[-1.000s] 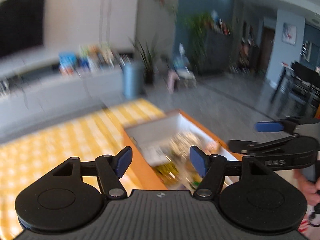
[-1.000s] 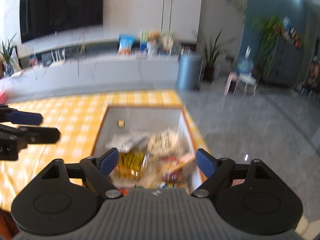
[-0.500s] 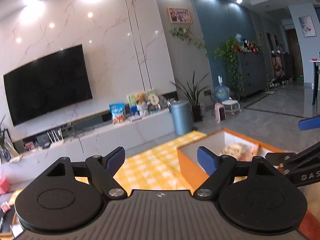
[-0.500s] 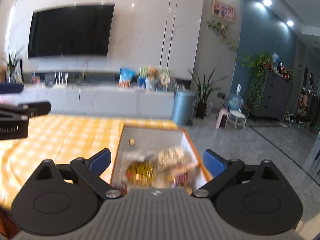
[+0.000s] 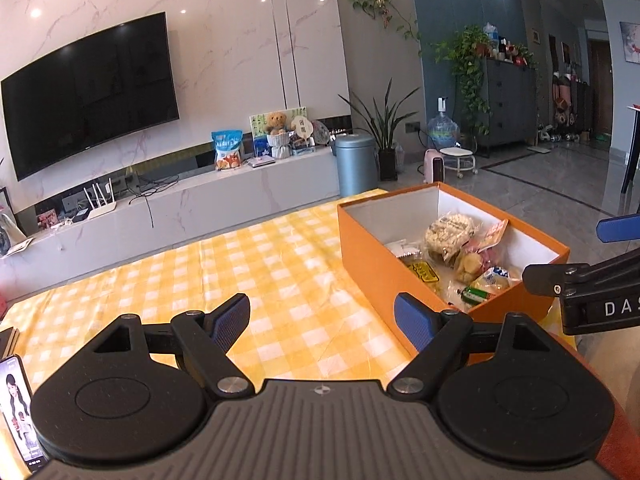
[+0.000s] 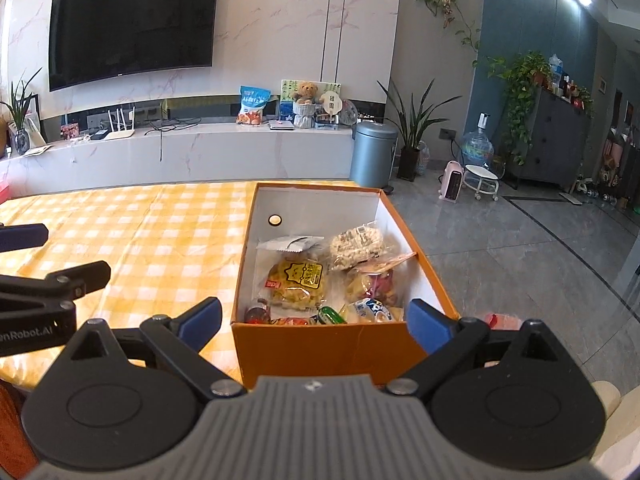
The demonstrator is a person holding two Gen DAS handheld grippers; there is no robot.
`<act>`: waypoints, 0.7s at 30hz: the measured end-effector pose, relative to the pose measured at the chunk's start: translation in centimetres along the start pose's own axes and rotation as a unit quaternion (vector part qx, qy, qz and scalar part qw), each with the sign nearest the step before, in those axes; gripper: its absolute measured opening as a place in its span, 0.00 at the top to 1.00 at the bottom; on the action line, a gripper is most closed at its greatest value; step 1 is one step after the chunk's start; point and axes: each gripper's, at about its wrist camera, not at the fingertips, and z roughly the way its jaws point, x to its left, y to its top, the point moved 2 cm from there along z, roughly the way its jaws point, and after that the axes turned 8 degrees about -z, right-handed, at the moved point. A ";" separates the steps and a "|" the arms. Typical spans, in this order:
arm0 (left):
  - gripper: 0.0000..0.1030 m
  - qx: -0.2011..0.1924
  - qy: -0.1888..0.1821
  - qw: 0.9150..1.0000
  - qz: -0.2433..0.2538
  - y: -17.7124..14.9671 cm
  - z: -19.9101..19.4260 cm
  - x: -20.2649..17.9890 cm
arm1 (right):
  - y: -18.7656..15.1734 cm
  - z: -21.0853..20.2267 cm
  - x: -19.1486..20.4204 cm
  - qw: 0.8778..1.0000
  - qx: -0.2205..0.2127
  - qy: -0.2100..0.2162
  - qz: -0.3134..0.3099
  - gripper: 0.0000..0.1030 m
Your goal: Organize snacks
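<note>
I am holding both grippers level now; a second ago they were tilted down over the box and the views were smeared, and now they are pulled back and sharp. I am reading that as the last snack being dropped off, since neither tool is carrying anything. The left gripper is standing wide open over the yellow checked tablecloth, and the right gripper is equally spread, empty, framing the near end wall of the orange box.

The box is sitting at the table's right edge, close to the near corner on my side. It is stiff card, orange outside, matte white inside, with a small round hole in its far wall. The snacks are lying loose in the near half: a crinkly clear bag with a yellow label, a lumpy pale puffed-rice pack, a flat white sachet, and small glossy wrappers bunched against the near wall. The far half is showing bare white floor. The cloth looks soft and lightly creased. I am seeing no snack left on it, so the task looks near finished.
</note>
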 end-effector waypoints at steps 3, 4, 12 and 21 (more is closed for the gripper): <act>0.07 0.007 0.001 1.000 0.003 -0.7 -0.1 -0.1 | -0.2 0.3 0.0 1.000 0.008 0.000 0.003 0.06; 0.07 0.009 0.001 1.000 0.005 -0.8 -0.1 -0.2 | -0.3 0.5 -0.1 1.000 0.010 -0.001 0.006 0.06; 0.07 0.013 0.005 1.000 0.008 -1.2 -0.2 -0.5 | -0.7 0.9 -0.7 1.000 0.018 0.002 0.024 0.06; 0.07 0.018 0.003 1.000 0.012 -0.8 0.0 -0.7 | -1.1 0.9 -1.1 0.999 0.019 0.001 0.028 0.06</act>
